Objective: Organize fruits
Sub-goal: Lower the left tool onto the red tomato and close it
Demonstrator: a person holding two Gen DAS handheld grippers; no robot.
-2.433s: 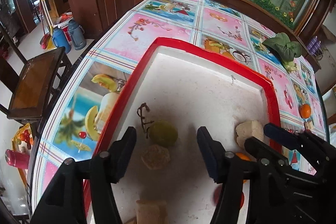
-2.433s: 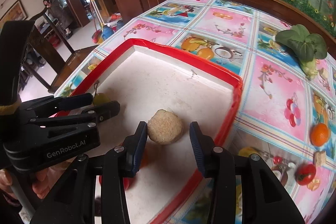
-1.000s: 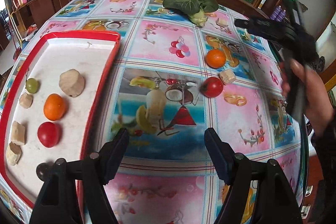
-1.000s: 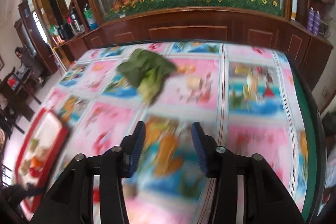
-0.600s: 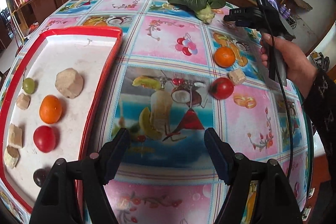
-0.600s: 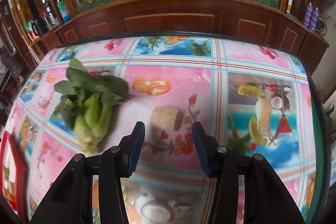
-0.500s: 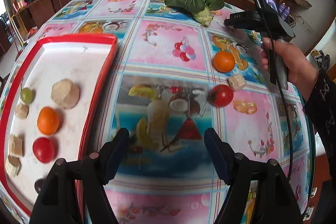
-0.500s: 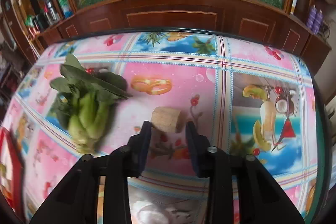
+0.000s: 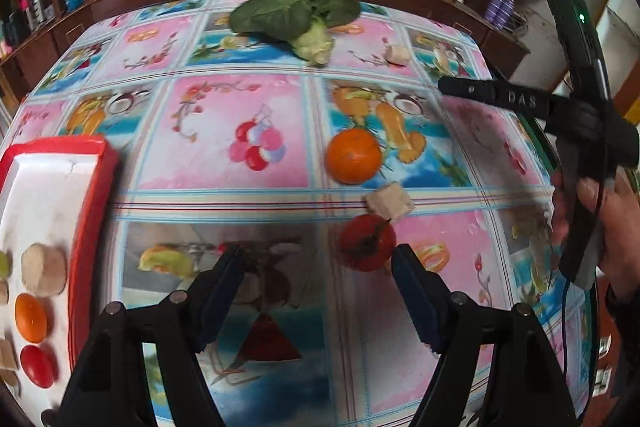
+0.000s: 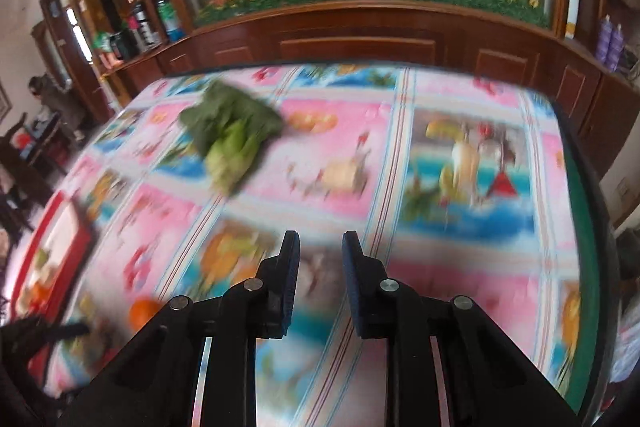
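My left gripper (image 9: 316,263) is open and empty, low over the patterned tablecloth. A red tomato (image 9: 368,242) lies just ahead of its right finger, touching a tan cube (image 9: 389,206). An orange (image 9: 353,155) sits beyond them. The red tray (image 9: 86,223) at the left holds a tan lump (image 9: 43,275), an orange (image 9: 30,317) and a tomato (image 9: 36,366). My right gripper (image 10: 320,247) is narrowly open with nothing between its fingers; its view is blurred. It shows in the left wrist view (image 9: 472,91) at the right, above the table.
A bok choy (image 9: 296,15) lies at the far side of the table, also in the right wrist view (image 10: 232,131). A small tan cube (image 9: 396,54) sits next to it. A wooden cabinet (image 10: 360,43) with a planted glass case runs behind the table. The table edge (image 10: 588,227) is at right.
My left gripper has moved forward toward the tomato and orange. My right gripper has narrowed and pulled back from the small tan cube, swinging so its view is blurred.
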